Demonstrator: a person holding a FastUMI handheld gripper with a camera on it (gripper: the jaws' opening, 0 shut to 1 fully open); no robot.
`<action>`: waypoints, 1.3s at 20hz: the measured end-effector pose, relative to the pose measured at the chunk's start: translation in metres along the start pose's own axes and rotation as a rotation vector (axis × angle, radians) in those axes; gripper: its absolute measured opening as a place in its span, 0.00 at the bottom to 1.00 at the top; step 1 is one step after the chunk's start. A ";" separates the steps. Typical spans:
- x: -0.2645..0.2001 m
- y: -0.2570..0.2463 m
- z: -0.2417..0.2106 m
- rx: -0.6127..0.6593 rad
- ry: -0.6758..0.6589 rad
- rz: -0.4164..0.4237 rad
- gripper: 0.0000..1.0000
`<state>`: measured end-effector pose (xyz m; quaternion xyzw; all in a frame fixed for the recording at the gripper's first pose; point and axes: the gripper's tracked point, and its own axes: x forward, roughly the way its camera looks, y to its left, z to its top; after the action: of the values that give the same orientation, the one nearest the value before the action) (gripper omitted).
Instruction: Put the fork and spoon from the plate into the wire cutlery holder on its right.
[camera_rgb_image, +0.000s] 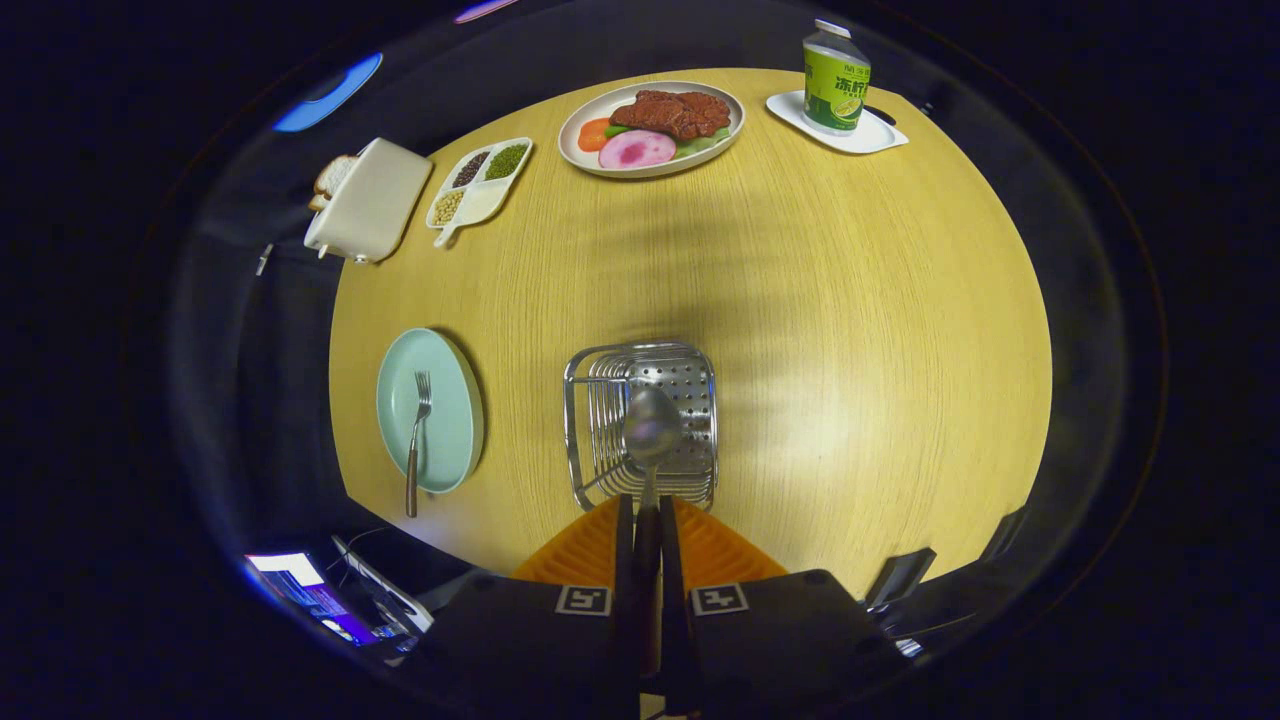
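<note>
- My tool pinches the spoon by its handle, right over the wire cutlery holder.
- The fork lies on the green plate, near the table's left edge.

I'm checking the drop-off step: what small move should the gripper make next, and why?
Probably lower a little and open. The gripper is shut on the spoon by its handle, bowl forward, over the wire cutlery holder. Releasing there should drop the spoon in. The fork lies on the plate, left of the holder.
</note>
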<state>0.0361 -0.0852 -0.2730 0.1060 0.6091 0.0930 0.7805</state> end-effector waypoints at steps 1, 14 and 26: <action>-0.005 0.000 0.005 0.004 -0.020 -0.006 0.24; -0.109 0.125 0.050 -0.049 -0.458 0.202 0.75; -0.012 0.259 0.000 -0.252 -0.371 0.205 0.99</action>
<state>0.0289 0.1600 -0.1901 0.0843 0.4250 0.2260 0.8725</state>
